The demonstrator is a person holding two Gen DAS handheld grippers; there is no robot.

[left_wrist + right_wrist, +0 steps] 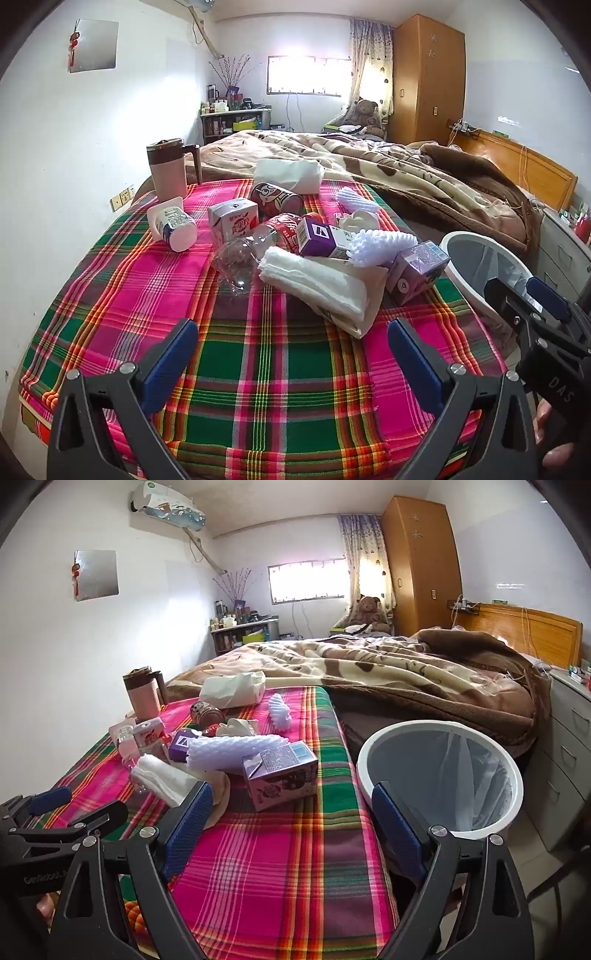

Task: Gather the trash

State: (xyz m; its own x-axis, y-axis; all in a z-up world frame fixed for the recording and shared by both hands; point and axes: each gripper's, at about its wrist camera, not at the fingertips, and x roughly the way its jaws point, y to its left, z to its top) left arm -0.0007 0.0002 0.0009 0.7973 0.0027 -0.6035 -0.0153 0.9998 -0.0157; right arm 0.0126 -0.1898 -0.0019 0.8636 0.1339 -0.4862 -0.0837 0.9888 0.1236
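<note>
Trash (317,254) lies heaped on the plaid cloth (258,354) covering the bed: cartons, a crushed bottle (247,254), tissues, foam netting. Beside the bed stands a white bin (443,775). Left gripper (291,350) and right gripper (291,816) both hover with jaws wide apart, holding nothing.

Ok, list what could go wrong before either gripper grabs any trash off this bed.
1. The purple carton sits near the plaid cloth's edge; a nudge could drop it beside the bin.
2. The foam net rests on other trash and may drag pieces along.
3. The mug might get taken for trash.
</note>
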